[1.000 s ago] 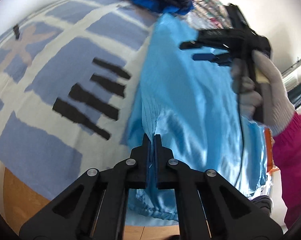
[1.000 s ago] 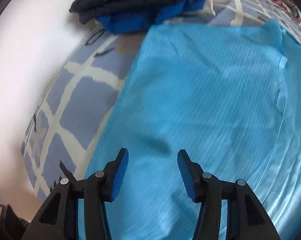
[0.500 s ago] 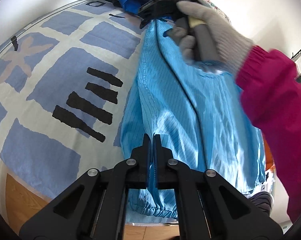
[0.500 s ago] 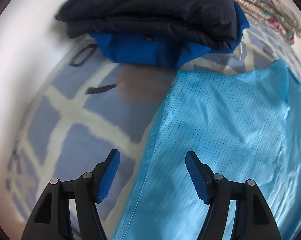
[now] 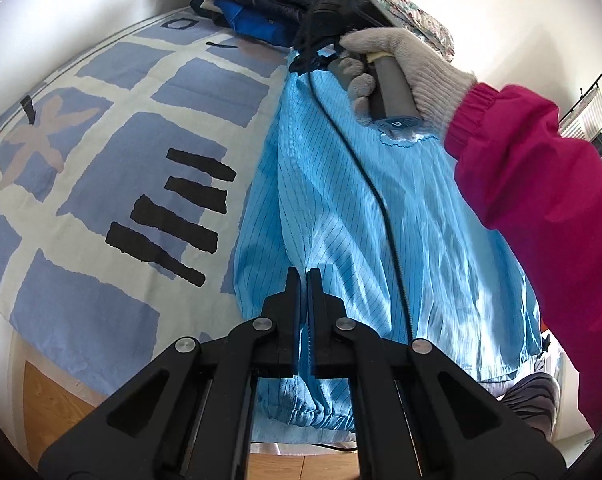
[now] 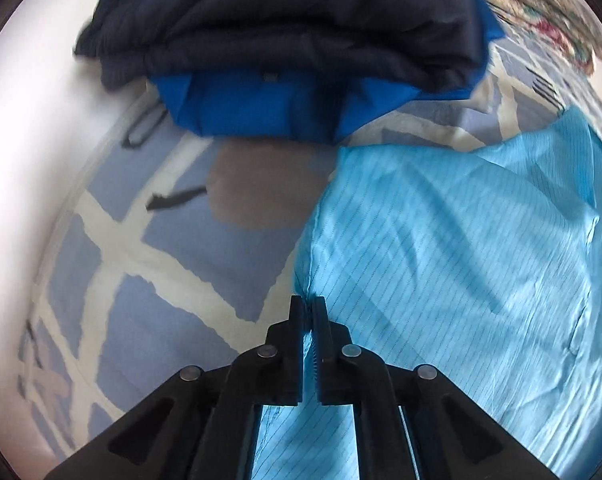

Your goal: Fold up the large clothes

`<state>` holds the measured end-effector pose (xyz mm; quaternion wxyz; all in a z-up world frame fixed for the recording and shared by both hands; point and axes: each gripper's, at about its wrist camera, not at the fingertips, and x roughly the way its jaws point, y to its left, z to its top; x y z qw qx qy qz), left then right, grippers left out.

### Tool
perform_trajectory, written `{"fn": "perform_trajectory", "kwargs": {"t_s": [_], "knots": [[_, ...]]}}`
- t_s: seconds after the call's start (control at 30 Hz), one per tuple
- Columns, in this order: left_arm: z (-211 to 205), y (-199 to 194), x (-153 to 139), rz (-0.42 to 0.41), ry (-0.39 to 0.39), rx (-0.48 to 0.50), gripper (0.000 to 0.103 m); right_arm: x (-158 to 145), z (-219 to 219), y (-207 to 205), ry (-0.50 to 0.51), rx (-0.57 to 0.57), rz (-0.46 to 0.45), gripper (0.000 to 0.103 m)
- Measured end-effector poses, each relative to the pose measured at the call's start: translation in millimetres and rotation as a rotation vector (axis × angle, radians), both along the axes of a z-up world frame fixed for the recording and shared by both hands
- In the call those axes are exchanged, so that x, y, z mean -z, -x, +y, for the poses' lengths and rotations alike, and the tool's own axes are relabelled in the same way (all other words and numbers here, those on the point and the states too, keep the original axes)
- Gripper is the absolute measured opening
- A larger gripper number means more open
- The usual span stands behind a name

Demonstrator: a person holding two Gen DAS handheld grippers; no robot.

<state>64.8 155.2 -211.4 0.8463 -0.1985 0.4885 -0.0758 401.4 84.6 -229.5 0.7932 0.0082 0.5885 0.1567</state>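
My left gripper [image 5: 304,280] is clamped on the left edge of the light blue pinstriped garment [image 5: 381,220], near its gathered hem, the seam running away from my fingertips toward the far end. My right gripper [image 6: 309,312] has just been closing and now pinches the same left edge near the garment's far corner, cloth caught between its blue pads. The garment lies flat on the blue and cream patterned bedsheet [image 5: 101,160], spreading to the right of both grips. Just beyond its far edge sits a folded dark navy and royal blue pile [image 6: 301,60]. My gloved right hand [image 5: 401,60] holds the handle
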Motion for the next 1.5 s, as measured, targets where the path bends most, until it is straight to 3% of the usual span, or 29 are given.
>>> {"fn": "perform_trajectory", "kwargs": {"t_s": [0.17,0.27,0.43,0.47,0.5,0.57,0.63,0.73,0.77,0.8,0.9,1.03,1.17,1.2,1.23,1.3,1.37,1.4,1.43,1.5], "knots": [[-8.2,2.1,-5.4,-0.014,-0.014,0.023,0.0,-11.3,-45.2,4.5,-0.149,0.077,-0.004,0.0],[-16.2,-1.0,-4.9,-0.011,-0.101,0.041,0.0,-13.0,-65.0,6.2,-0.171,0.078,-0.003,0.0],[1.9,-7.8,17.4,0.072,-0.068,-0.018,0.001,-22.0,-58.2,10.0,-0.151,0.026,-0.035,0.001],[5.6,-8.6,21.5,0.088,-0.064,-0.032,0.007,-20.1,-52.0,7.6,-0.138,0.014,-0.037,0.001],[10.8,-10.9,27.6,0.109,-0.056,-0.052,0.024,-14.4,-41.0,5.3,-0.127,0.005,-0.037,0.001],[21.5,-13.8,38.8,0.13,-0.018,-0.093,0.046,-8.2,-32.8,2.1,-0.111,-0.003,-0.032,0.001],[28.8,-14.1,41.6,0.117,0.039,-0.117,0.048,-0.5,-28.9,-1.6,-0.108,-0.003,-0.019,0.002],[26.4,-16.1,41.8,0.101,0.027,-0.101,0.045,6.4,-24.8,-3.7,-0.096,-0.016,-0.007,0.012],[24.0,-17.9,43.8,0.103,0.044,-0.082,0.018,6.0,-24.1,-4.1,-0.073,-0.016,-0.015,0.03],[21.5,-20.7,46.8,0.119,0.06,-0.062,0.001,3.5,-22.5,-3.9,-0.033,-0.015,-0.037,0.044],[14.9,-20.3,44.5,0.101,0.071,-0.031,0.001,-3.1,-12.4,-3.6,0.061,-0.049,-0.085,0.063],[9.0,-17.0,27.2,0.05,0.113,-0.009,0.0,2.7,14.6,-8.0,0.176,-0.12,-0.089,0.064],[-1.1,-16.6,16.8,0.022,0.056,0.011,0.0,19.4,29.8,-16.1,0.268,-0.124,-0.063,0.058],[-2.0,-16.2,15.9,0.021,0.04,0.009,0.0,21.6,30.1,-17.4,0.263,-0.119,-0.056,0.047],[-1.8,-19.8,15.2,0.024,0.035,0.006,0.0,21.7,28.1,-19.2,0.224,-0.106,-0.053,0.044],[6.8,-16.1,17.1,0.032,0.017,-0.004,0.0,21.5,23.8,-22.5,0.207,-0.083,-0.043,0.019],[9.5,-18.3,20.8,0.054,0.01,-0.009,0.0,19.9,20.3,-24.9,0.225,-0.078,-0.046,0.004],[11.2,-20.2,23.0,0.062,0.005,-0.018,0.001,18.0,16.6,-26.1,0.208,-0.076,-0.042,0.001],[16.5,-17.2,23.1,0.074,-0.004,-0.031,0.005,14.0,10.9,-26.5,0.178,-0.064,-0.043,0.0],[24.2,-17.4,24.3,0.086,0.004,-0.062,0.032,5.2,0.5,-26.5,0.127,-0.042,-0.06,0.0]]}}
